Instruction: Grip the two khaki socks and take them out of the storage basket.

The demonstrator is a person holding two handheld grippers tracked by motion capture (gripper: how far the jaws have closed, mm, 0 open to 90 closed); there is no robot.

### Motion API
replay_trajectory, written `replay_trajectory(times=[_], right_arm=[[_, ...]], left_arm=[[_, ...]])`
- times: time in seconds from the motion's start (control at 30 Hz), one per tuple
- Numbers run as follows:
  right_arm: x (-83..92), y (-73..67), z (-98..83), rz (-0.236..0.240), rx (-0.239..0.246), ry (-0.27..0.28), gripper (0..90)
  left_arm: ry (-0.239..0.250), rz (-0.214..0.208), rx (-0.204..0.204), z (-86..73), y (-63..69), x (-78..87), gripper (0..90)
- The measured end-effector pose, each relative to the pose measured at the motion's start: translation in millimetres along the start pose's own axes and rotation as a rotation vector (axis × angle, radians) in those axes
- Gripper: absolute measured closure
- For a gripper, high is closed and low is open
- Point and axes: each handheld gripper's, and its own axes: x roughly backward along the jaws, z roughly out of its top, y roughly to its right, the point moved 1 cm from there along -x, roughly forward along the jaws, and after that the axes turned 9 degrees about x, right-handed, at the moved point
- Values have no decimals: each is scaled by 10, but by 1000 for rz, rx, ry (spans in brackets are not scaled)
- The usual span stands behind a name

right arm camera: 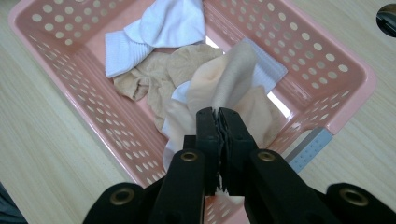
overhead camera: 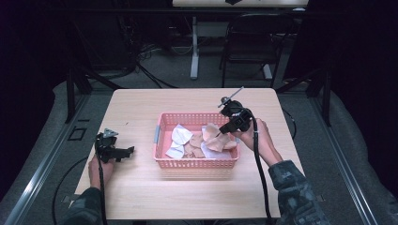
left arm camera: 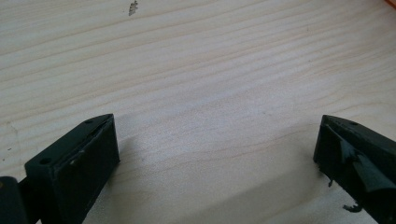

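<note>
**Lifting a sock out of the basket**

The right tool (right arm camera: 217, 114) is clamping a pale peach fabric sock (right arm camera: 224, 84) above the pink perforated plastic basket (right arm camera: 327, 70). Next, likely carrying it onto the light wooden desk (overhead camera: 141, 197). The left tool (left arm camera: 215, 154) is resting agape, empty.

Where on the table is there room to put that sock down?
Bare wood lies in front of the pink basket, toward the near table edge, and behind it to the far edge. The basket is crowded with socks; the right gripper pinches a peach sock there.
</note>
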Motion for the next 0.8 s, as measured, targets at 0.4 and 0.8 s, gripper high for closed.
replay_trajectory(times=[0.4,0.8], right_arm=[[180,54,54,-12,-5,51,873],[458,110,68,-35,-9,101,875]], left_arm=[[0,0,0,0,0,0,0],[1,0,-1,1,-1,-1,0]])
